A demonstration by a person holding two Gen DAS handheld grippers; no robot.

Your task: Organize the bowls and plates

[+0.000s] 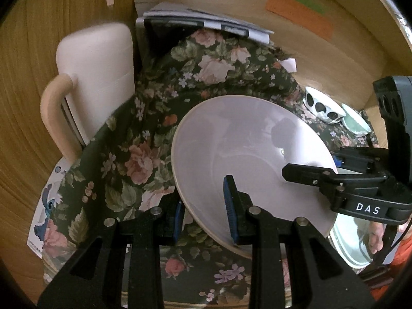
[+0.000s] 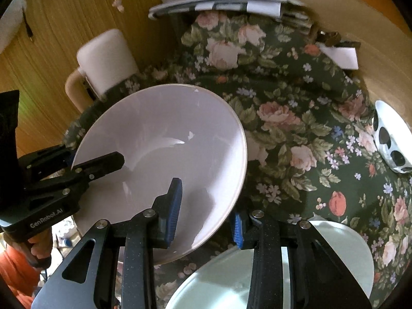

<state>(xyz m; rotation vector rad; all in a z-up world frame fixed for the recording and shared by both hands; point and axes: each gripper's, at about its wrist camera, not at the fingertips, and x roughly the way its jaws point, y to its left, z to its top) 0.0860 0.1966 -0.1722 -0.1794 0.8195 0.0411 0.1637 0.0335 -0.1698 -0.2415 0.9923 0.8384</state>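
Note:
A large white bowl (image 1: 247,149) hangs tilted over the floral tablecloth (image 1: 154,118), held at two opposite sides. My left gripper (image 1: 204,212) is shut on its near rim, one blue pad inside the bowl and one outside. In the right wrist view the same white bowl (image 2: 164,139) has my right gripper (image 2: 206,221) shut on its rim in the same way. Each gripper also shows in the other's view: the right gripper (image 1: 309,175) on the bowl's far side, the left gripper (image 2: 103,164) at the bowl's left edge.
A pale green plate (image 2: 231,278) lies on the cloth just below the bowl. A white bowl with black spots (image 2: 391,139) and a small green bowl (image 1: 356,122) stand at the right. A white chair (image 1: 97,77) and a paper stack (image 1: 206,20) border the table.

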